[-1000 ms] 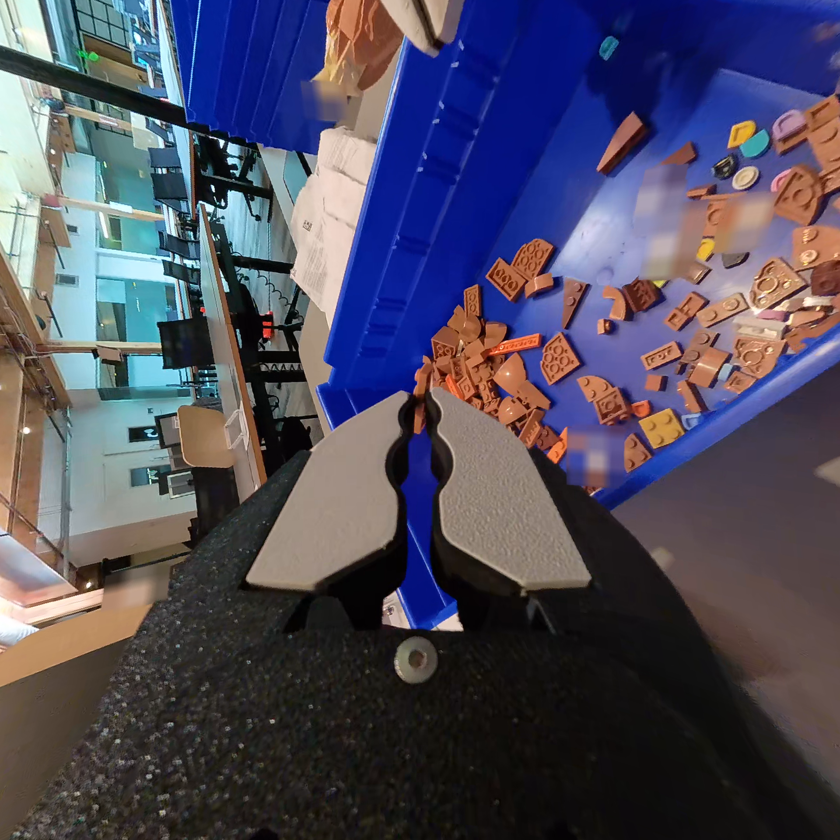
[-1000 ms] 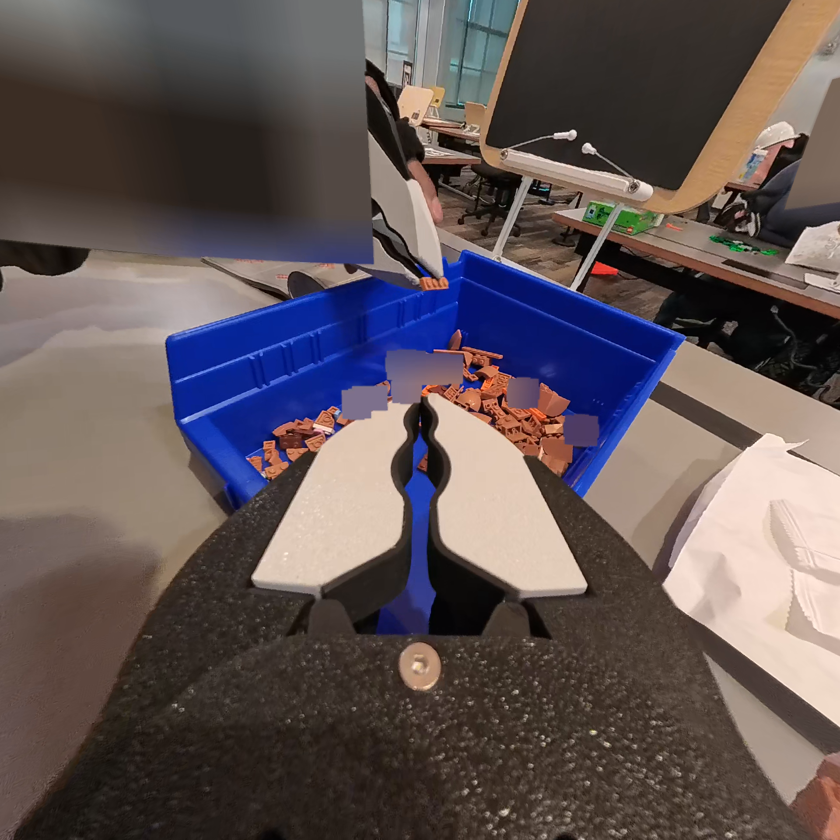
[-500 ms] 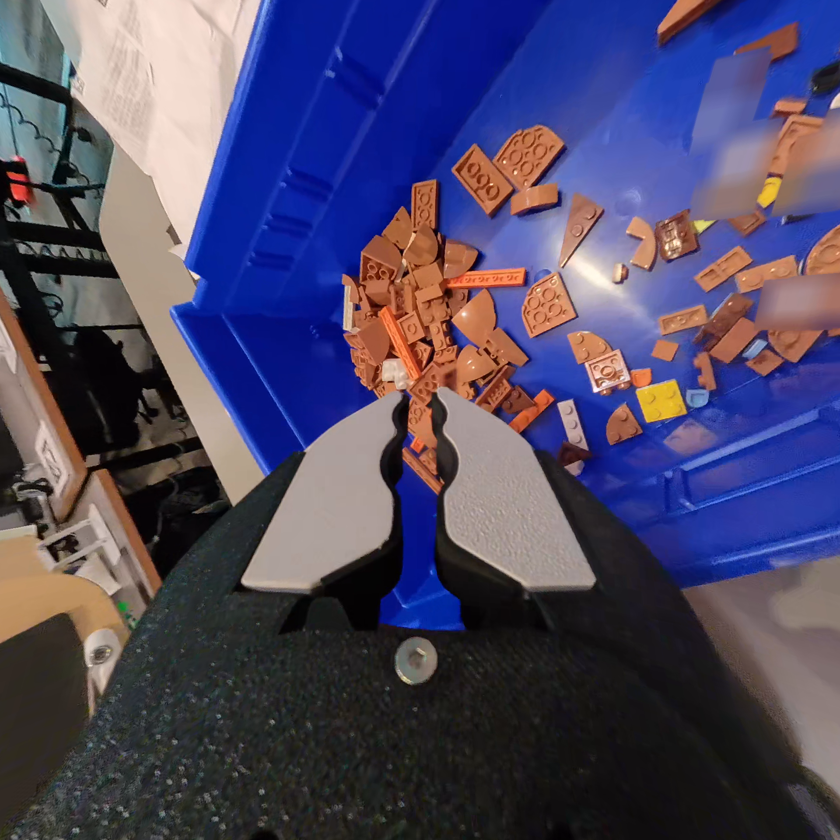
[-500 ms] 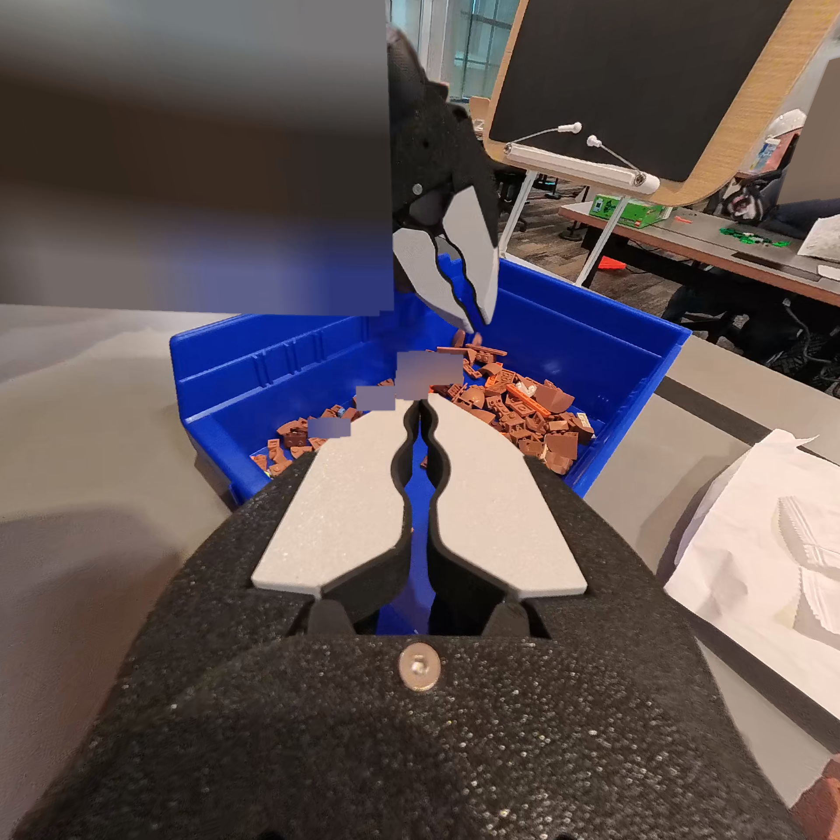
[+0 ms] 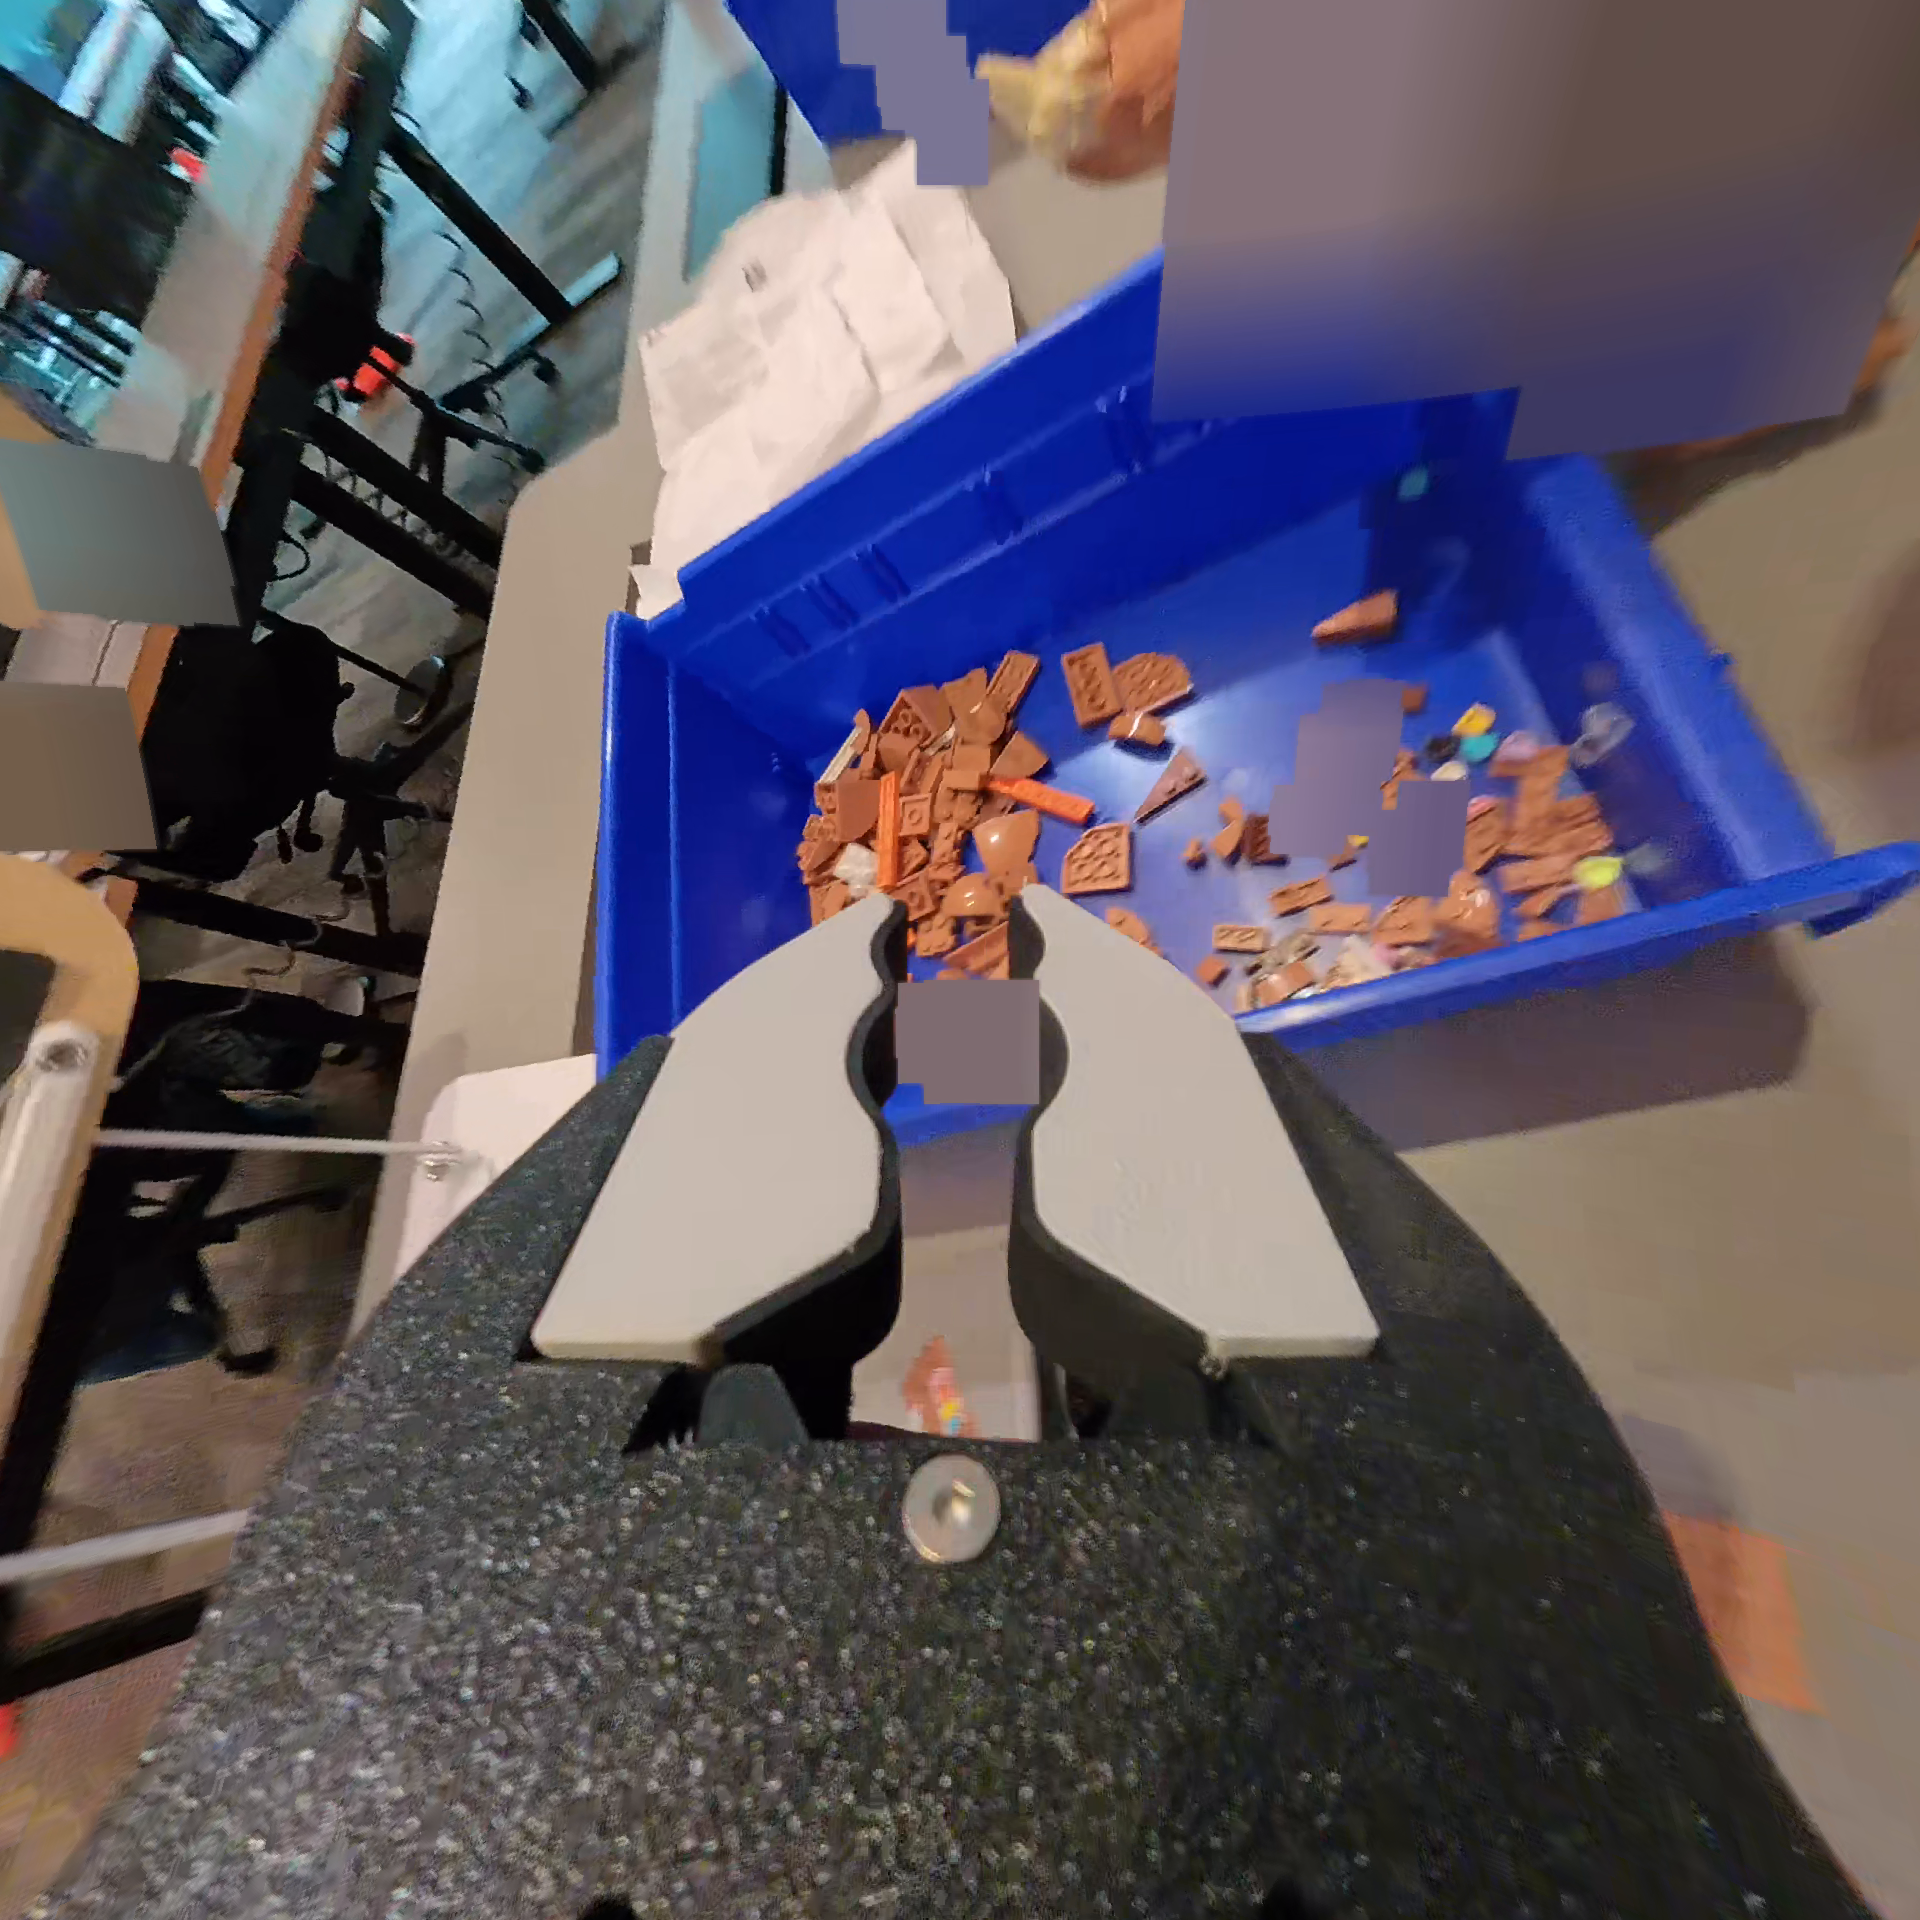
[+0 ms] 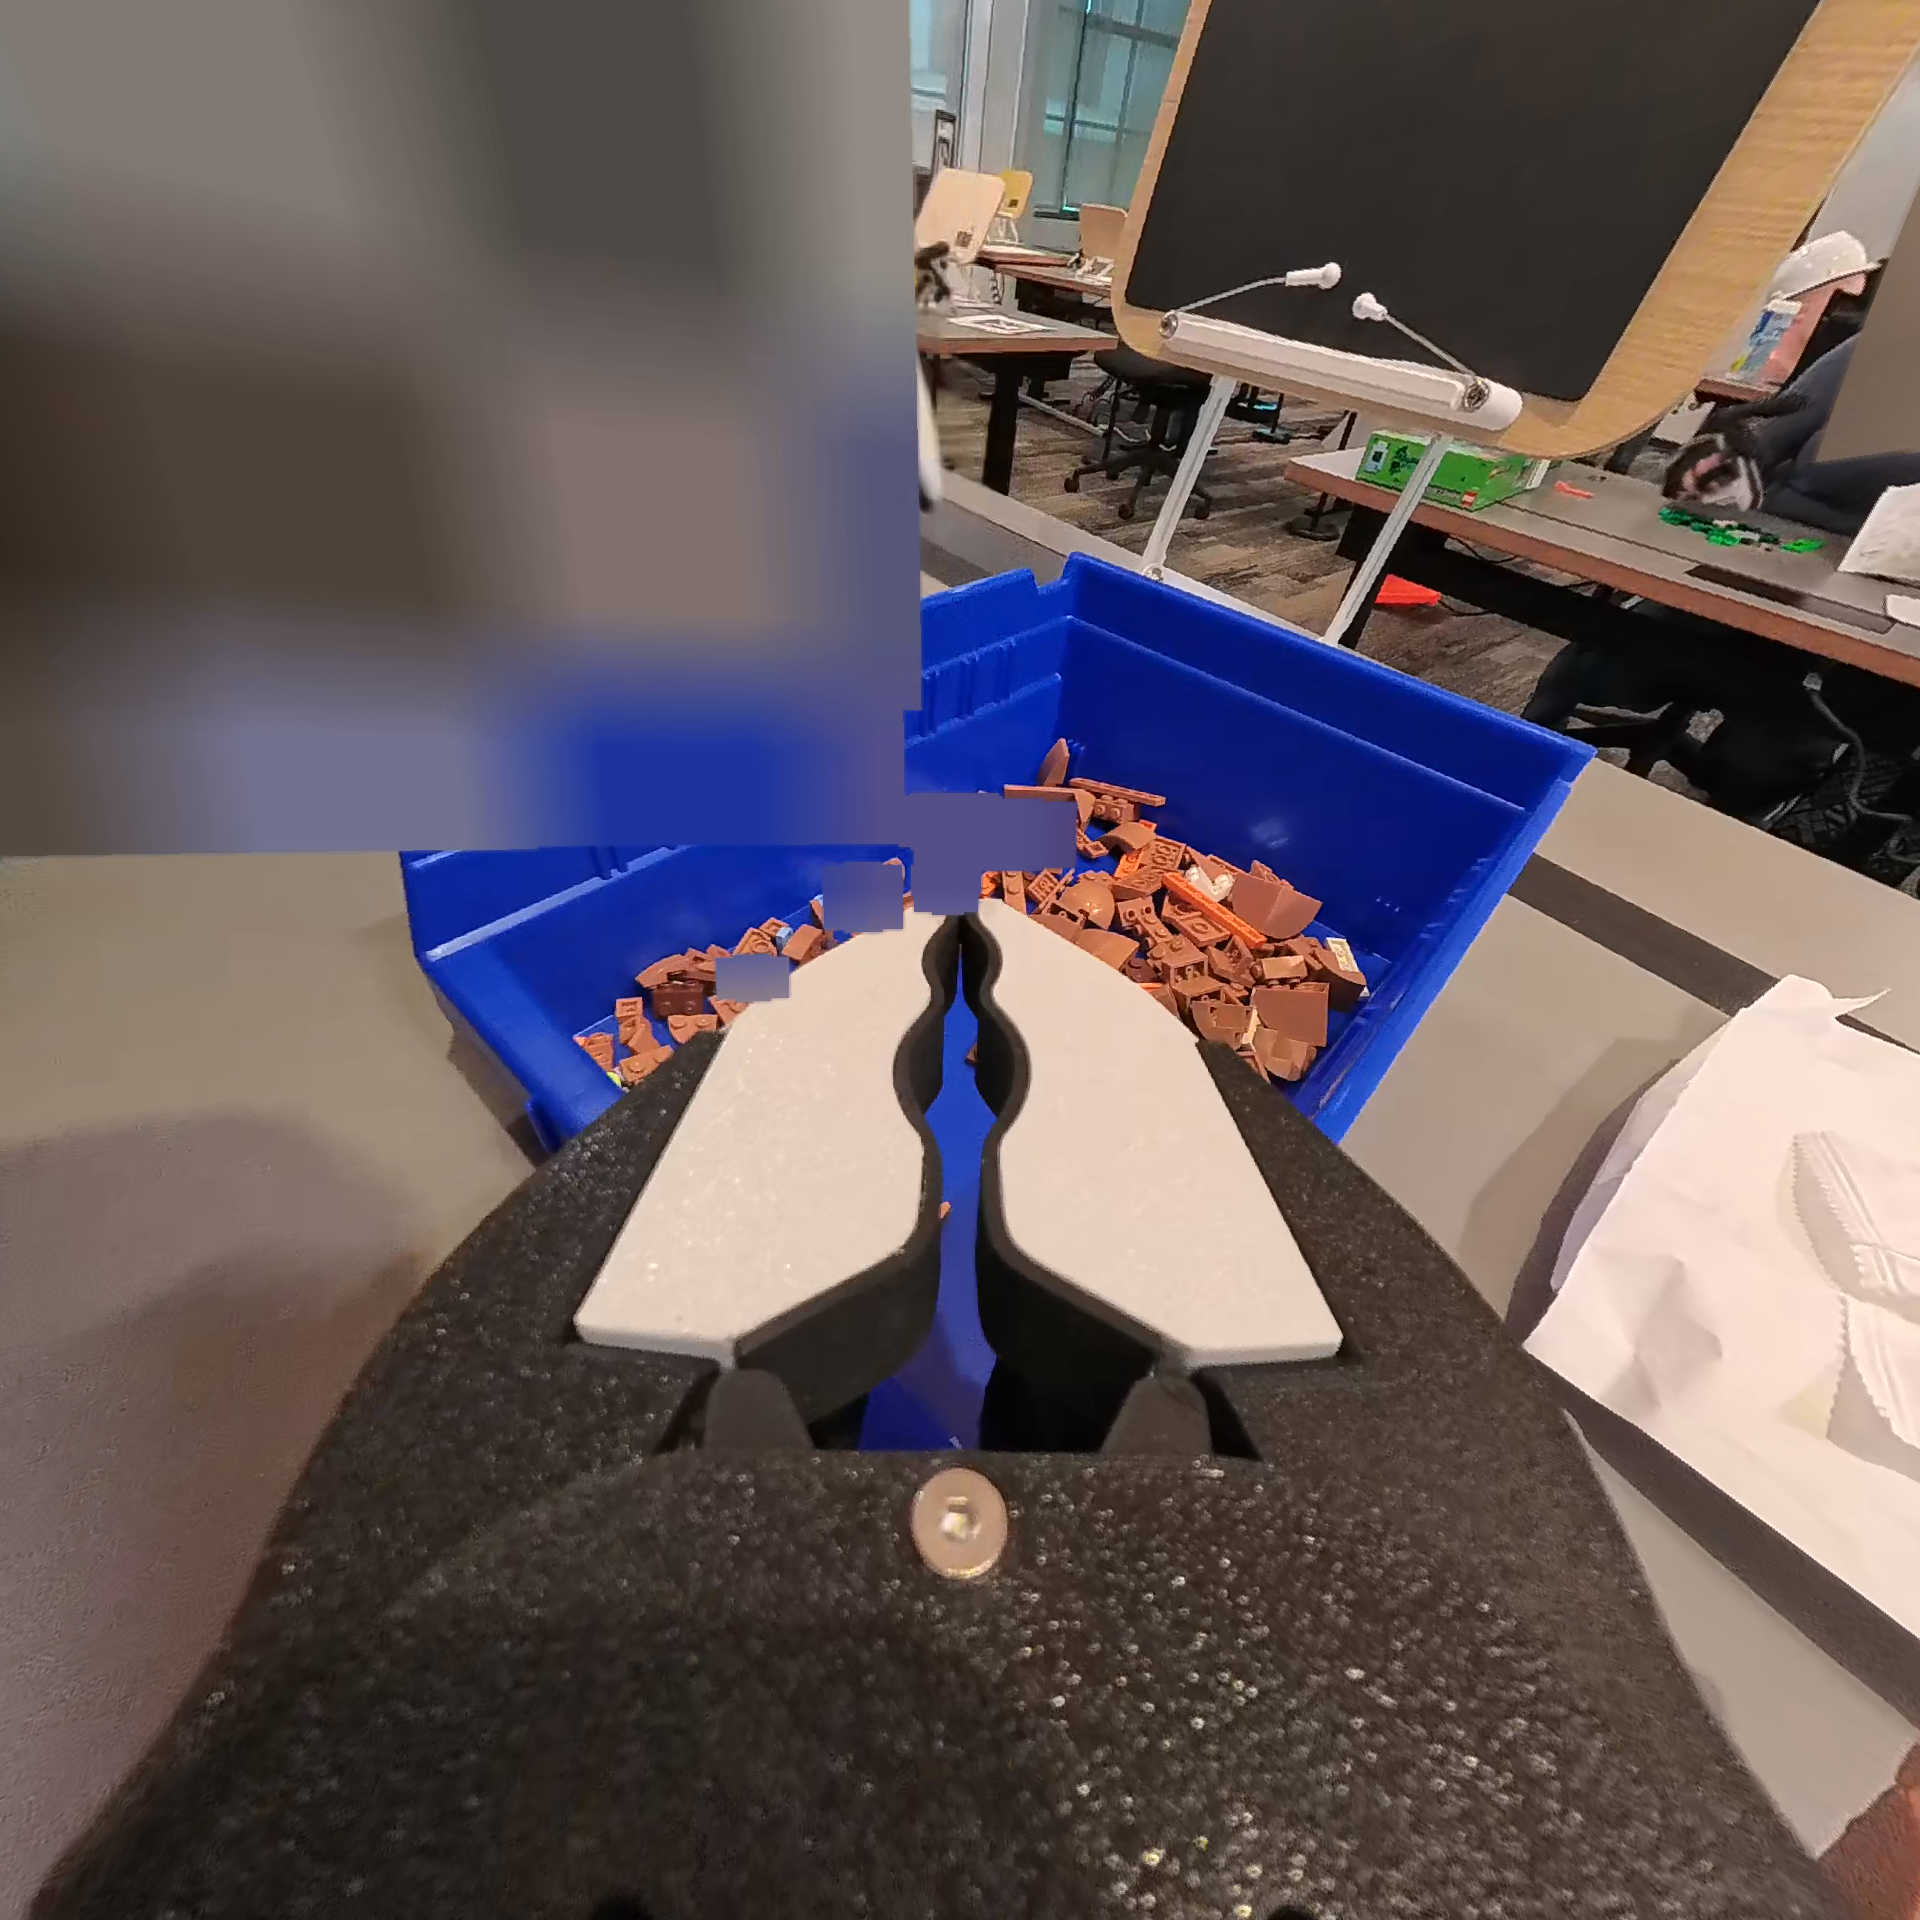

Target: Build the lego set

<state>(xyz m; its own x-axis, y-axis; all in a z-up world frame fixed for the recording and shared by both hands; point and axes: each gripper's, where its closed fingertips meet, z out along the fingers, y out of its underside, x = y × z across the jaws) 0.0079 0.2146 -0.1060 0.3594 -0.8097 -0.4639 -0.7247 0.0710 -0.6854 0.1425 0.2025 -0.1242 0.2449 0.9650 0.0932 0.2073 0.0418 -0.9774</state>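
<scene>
**Both grippers poised at a blue bin of bricks**

A grey table (image 6: pixel 208 1039) carries a blue bin (image 5: pixel 1039 540), which fills the centre of both wrist views. Behind it, toward 1 o'clock in the right wrist view, stands a dark board with a wooden rim (image 6: pixel 1507 187), with other desks and chairs farther off. White paper sheets (image 6: pixel 1766 1247) lie on the table at 3 o'clock of the right gripper; more white paper (image 5: pixel 821 312) lies beyond the bin at 11 o'clock in the left wrist view.

Inside the bin, reddish-brown lego pieces (image 5: pixel 935 810) are heaped at one end, with a looser scatter (image 5: pixel 1507 852) at the other, among them a few yellow, teal and pink bits.

The left gripper (image 5: pixel 958 914) hangs above the bin's near wall, its jaws parted and empty. The right gripper (image 6: pixel 958 920) has its tips nearly together, with nothing between them.
</scene>
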